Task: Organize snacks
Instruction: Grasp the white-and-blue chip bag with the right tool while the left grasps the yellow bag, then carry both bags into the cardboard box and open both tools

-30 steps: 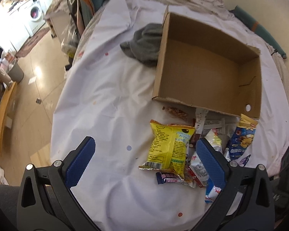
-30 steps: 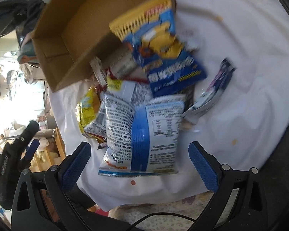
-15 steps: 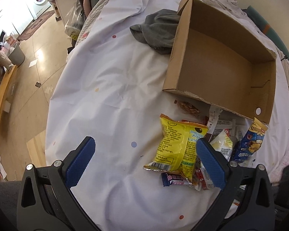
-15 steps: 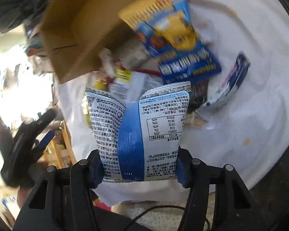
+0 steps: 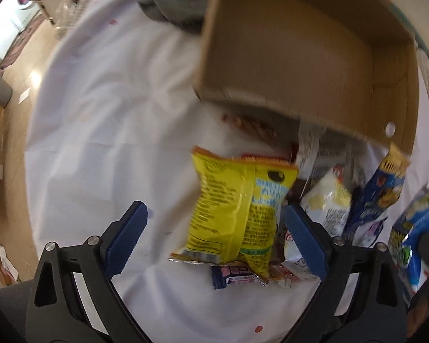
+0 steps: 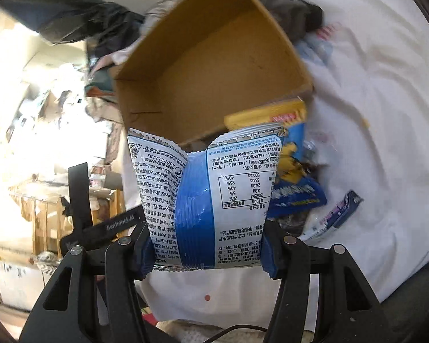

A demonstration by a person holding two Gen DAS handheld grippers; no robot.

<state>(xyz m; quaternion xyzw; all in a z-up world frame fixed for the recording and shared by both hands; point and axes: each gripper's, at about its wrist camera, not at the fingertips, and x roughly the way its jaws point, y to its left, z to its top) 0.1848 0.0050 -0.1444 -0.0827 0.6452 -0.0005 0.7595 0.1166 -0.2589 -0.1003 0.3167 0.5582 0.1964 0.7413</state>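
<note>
My right gripper [image 6: 206, 253] is shut on a blue and white snack bag [image 6: 206, 194], lifted off the sheet in front of the open cardboard box [image 6: 203, 65]. My left gripper [image 5: 216, 233] hangs over the snack pile with its jaws closing; a yellow snack bag [image 5: 237, 208] lies between its blue pads [image 5: 304, 241], which do not press on it. The box [image 5: 306, 54] stands just beyond the pile. The held blue and white bag [image 5: 417, 231] shows at the right edge of the left wrist view.
More snacks lie on the white sheet [image 5: 105, 114]: a blue and yellow bag [image 5: 380, 188], a white packet [image 5: 326, 203], a small purple bar [image 5: 234, 277]. Grey cloth [image 5: 174, 5] lies left of the box. The bed's edge and floor [image 5: 11, 65] are to the left.
The right gripper closed on the blue and white bag and lifted it toward the box. The left gripper sank over the yellow bag, which now sits between its jaws.
</note>
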